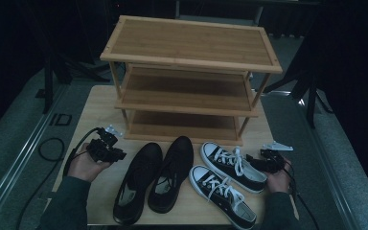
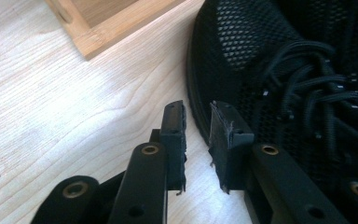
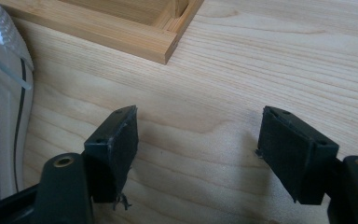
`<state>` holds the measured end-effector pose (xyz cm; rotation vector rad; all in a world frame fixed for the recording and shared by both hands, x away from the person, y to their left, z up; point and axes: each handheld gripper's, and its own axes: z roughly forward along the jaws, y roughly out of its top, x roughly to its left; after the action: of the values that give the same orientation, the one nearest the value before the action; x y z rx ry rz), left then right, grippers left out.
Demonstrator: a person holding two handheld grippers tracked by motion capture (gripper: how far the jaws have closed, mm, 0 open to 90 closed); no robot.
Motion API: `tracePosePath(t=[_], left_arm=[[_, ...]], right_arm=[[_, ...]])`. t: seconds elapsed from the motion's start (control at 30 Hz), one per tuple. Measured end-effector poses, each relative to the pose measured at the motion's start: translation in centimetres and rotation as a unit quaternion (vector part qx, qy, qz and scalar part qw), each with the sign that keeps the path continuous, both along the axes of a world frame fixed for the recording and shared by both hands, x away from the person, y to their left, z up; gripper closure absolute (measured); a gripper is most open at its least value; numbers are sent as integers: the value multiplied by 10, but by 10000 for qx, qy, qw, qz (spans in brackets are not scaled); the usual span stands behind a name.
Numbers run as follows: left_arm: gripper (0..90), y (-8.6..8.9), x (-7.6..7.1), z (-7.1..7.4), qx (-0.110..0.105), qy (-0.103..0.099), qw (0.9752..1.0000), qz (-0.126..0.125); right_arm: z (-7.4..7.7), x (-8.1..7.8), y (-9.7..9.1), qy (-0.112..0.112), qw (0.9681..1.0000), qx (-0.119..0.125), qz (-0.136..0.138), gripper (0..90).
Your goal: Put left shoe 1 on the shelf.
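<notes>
Black mesh shoe is lying just beyond the left gripper, off its right jaw. Its jaws are standing narrowly apart, gripping nothing. The right gripper is gaping wide over bare table.

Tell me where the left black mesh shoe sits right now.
In the high view the left black mesh shoe lies front-left on the table, beside its twin, just right of the left gripper and before the wooden rack.

Left gripper held low, fingers narrowly parted and empty, right gripper fingers wide apart

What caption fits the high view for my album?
Two grippers, left and right, flank black mesh shoes and black-white canvas sneakers before wooden rack.
</notes>
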<state>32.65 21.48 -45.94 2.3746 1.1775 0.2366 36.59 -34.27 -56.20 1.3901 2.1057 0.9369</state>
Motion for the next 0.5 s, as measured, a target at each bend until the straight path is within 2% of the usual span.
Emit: tracePosePath(t=[0.13, 0.5], left_arm=[[732, -4, -6, 6, 15, -13, 10000, -87], [722, -14, -21, 26, 78, -35, 9999, -126]], right_arm=[[0, 0, 0, 0, 10000, 2, 0, 285], [0, 0, 0, 0, 10000, 1, -1, 285]])
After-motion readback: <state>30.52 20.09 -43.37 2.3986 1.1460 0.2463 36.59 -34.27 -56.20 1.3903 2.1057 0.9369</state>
